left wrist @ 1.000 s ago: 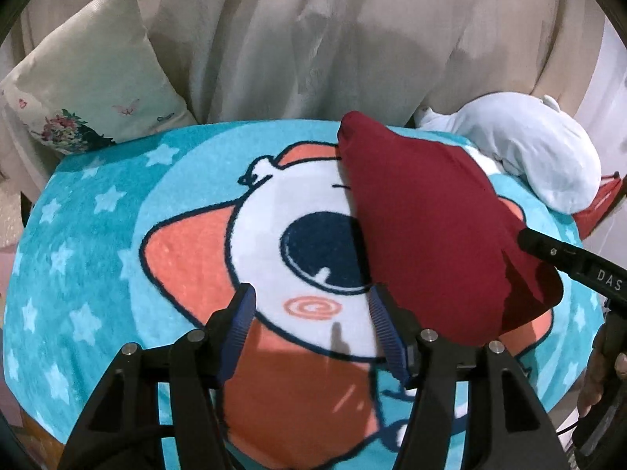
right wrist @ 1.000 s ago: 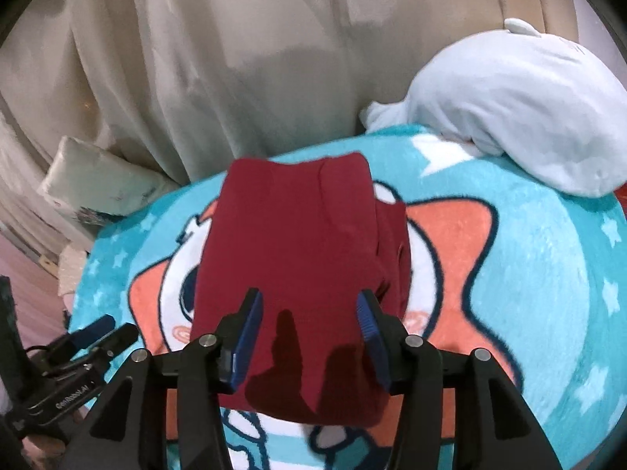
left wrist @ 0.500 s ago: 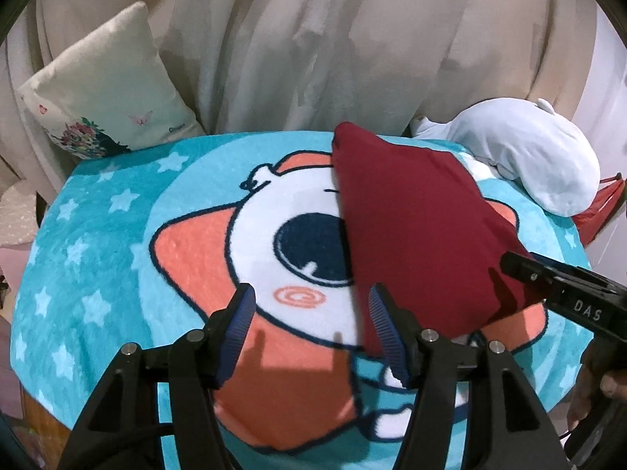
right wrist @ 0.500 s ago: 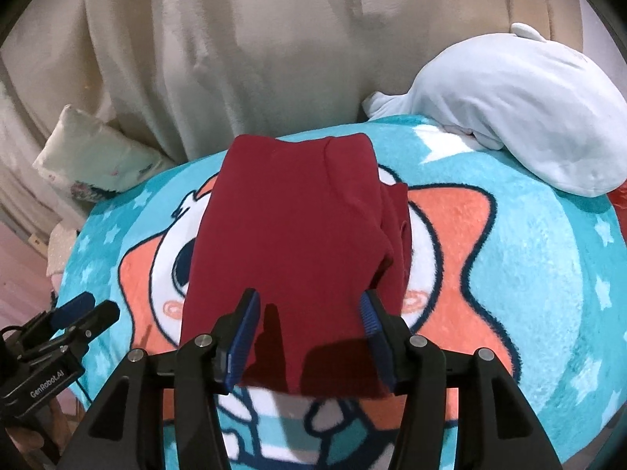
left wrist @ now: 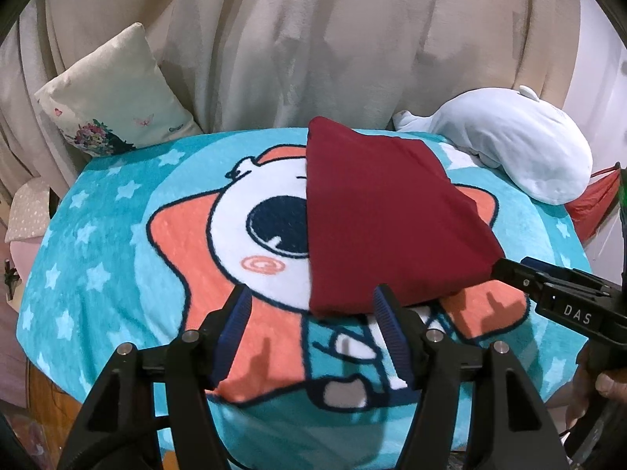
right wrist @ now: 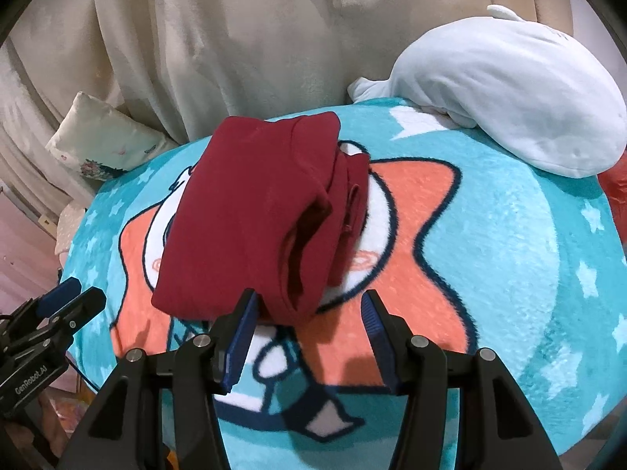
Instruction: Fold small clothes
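Observation:
A dark red garment (left wrist: pixel 384 215) lies folded into a compact stack on the turquoise cartoon blanket (left wrist: pixel 117 235). In the right wrist view the garment (right wrist: pixel 250 211) shows its layered folded edges on the right side. My left gripper (left wrist: pixel 313 313) is open and empty, just short of the garment's near left corner. My right gripper (right wrist: pixel 309 321) is open and empty, just in front of the garment's near edge. The right gripper also shows in the left wrist view (left wrist: pixel 513 274), by the garment's near right corner. The left gripper shows at the left edge of the right wrist view (right wrist: pixel 74 297).
A white plush toy (left wrist: pixel 505 152) lies at the back right of the blanket, also seen in the right wrist view (right wrist: pixel 509 90). A cream floral pillow (left wrist: pixel 113 94) leans at the back left. Beige draped fabric (left wrist: pixel 313 39) rises behind. A red object (left wrist: pixel 591 203) sits at the far right.
Both grippers have drawn back toward the blanket's near edge, away from the red garment. The garment lies still and both grippers stay open.

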`<state>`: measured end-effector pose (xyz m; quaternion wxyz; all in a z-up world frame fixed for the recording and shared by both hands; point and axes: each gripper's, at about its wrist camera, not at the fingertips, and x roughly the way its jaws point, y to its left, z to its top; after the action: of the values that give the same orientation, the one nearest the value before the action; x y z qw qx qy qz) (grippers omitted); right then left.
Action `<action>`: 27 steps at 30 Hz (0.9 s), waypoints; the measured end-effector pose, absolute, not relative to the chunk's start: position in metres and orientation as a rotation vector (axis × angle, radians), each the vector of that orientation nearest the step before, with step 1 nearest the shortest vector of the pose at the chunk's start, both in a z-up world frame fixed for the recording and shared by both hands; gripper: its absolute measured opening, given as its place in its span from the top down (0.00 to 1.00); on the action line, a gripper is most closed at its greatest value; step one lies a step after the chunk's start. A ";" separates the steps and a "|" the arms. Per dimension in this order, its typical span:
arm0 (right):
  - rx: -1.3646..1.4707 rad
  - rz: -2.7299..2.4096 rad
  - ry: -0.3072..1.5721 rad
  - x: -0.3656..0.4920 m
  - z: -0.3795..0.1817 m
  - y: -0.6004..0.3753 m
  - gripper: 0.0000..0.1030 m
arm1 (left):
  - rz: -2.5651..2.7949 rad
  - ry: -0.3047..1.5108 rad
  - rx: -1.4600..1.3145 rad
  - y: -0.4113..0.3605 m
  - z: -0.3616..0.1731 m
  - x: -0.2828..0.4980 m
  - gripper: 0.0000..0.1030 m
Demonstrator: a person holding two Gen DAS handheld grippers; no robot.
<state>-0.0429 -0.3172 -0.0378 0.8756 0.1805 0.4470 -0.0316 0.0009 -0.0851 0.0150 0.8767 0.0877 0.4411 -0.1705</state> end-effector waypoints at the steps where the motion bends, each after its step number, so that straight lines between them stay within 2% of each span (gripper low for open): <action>1: 0.377 -0.065 0.930 -0.045 -0.038 -0.319 0.43 | -0.352 0.920 0.186 -0.086 0.015 -0.002 0.38; 18: 0.416 -0.077 0.909 -0.060 -0.042 -0.333 0.43 | -0.328 0.908 0.209 -0.094 0.019 -0.009 0.38; 24: 0.445 -0.074 0.881 -0.055 -0.035 -0.345 0.43 | -0.314 0.962 0.121 -0.074 0.010 0.017 0.38; 27: 0.484 -0.049 0.844 -0.045 -0.026 -0.358 0.36 | -0.319 0.987 0.053 -0.059 0.003 0.042 0.38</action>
<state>-0.0453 -0.3584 -0.0260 0.8837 0.2324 0.4056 -0.0237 0.0425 -0.0592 0.0033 0.8683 0.0251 0.4714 -0.1522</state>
